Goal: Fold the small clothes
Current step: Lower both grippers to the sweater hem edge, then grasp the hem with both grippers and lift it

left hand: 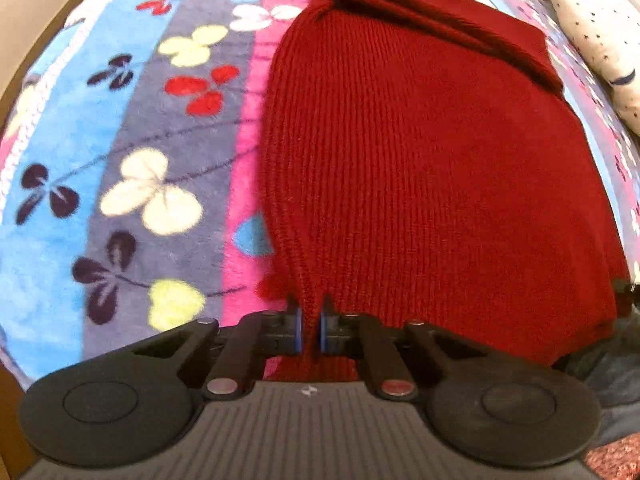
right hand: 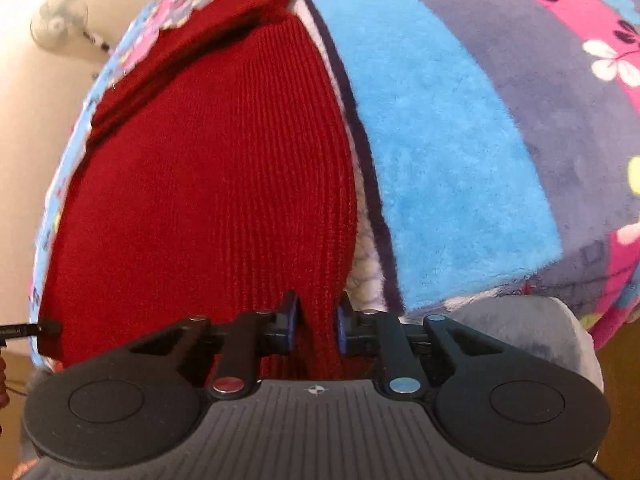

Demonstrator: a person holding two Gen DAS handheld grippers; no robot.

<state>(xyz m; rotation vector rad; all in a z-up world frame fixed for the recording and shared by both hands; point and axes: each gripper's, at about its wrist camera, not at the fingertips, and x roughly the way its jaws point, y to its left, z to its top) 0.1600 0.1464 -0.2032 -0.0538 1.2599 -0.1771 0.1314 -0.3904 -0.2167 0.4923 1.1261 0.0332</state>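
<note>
Red sweater held at its near hem, fold part done.
The left gripper and right gripper each have jaws clamped on the sweater, which stretches ahead over the blanket; sleeves appear folded in, final fold outstanding.

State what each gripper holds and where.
Both grip the red knit sweater at its near edge: left gripper the left corner, right gripper the right corner.
</note>
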